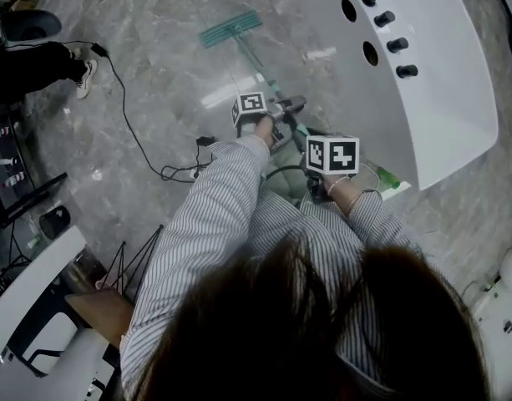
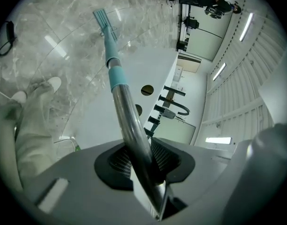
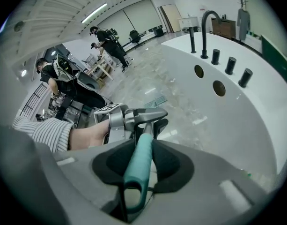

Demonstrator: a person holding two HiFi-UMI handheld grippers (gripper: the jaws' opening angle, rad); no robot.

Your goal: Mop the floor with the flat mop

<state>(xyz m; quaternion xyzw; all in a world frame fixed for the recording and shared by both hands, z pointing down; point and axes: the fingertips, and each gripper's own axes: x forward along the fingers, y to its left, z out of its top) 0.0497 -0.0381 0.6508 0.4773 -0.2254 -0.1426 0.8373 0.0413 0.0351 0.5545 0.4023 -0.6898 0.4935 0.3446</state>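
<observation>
Floor (image 1: 155,73): marble, tub (image 1: 439,98) alongside. Mop (image 2: 116,74): head flat on floor ahead; pole judged stiff, light, slick metal, so hold wide. Left hand-held gripper (image 2: 137,159) clamps pole; right hand-held gripper (image 3: 141,161) clamps teal grip

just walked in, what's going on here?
A person is working a flat mop two-handed. The left hand-held gripper is shut on the metal pole. The right hand-held gripper is shut on the teal grip at its top end. The mop head lies flat on the marble floor, out in front, beside a white bathtub.
</observation>
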